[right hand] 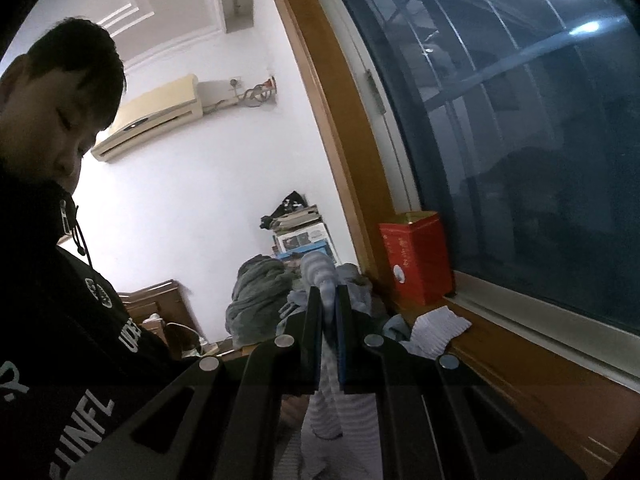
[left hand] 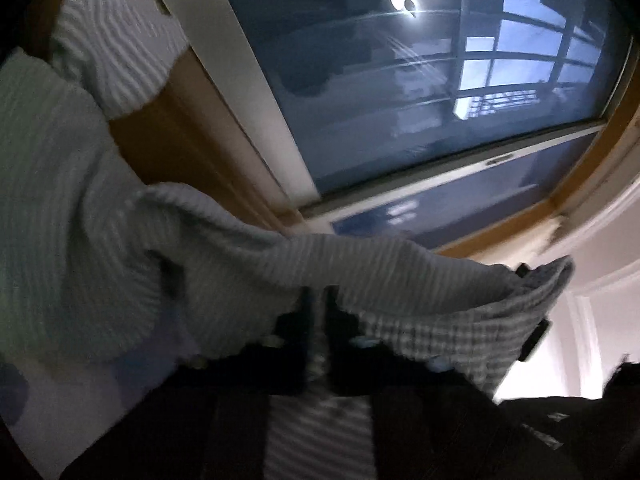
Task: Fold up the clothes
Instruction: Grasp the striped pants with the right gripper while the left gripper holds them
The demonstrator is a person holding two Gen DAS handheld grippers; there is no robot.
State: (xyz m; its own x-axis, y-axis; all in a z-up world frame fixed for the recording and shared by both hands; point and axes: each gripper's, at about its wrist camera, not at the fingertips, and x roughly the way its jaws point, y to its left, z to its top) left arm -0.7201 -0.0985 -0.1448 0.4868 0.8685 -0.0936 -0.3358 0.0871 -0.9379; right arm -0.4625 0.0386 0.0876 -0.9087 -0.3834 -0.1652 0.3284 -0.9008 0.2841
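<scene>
Striped cloth (left hand: 248,248), one pale ribbed garment, hangs in the air between two grippers and fills the left half of the left wrist view. The left gripper (left hand: 319,320) has its two dark fingers (left hand: 305,322) drawn close together, with a strip of the fabric clamped in the narrow gap between them. From there the garment stretches right to a dark clip-like part (left hand: 534,340) at its far corner; whether that is the other gripper I cannot tell.

In the right wrist view the right gripper (right hand: 329,312) also has its fingers (right hand: 314,320) nearly together, pinching a bunched fold of the same striped cloth, which sticks up above the tips and hangs down below them.

One large window (right hand: 520,120) with a wooden frame (right hand: 340,128) runs along the right side. On its sill (right hand: 520,360) stand one red box (right hand: 416,258) and one white ribbed piece of cloth (right hand: 440,330), lying just beside the box. Beyond the fingers lies a heap of grey and green clothes (right hand: 260,292), with a stack of boxes (right hand: 304,232) behind it against the white wall. One air conditioner (right hand: 152,116) hangs high on that wall. A person in a dark printed hoodie (right hand: 60,340) leans in at the left.
</scene>
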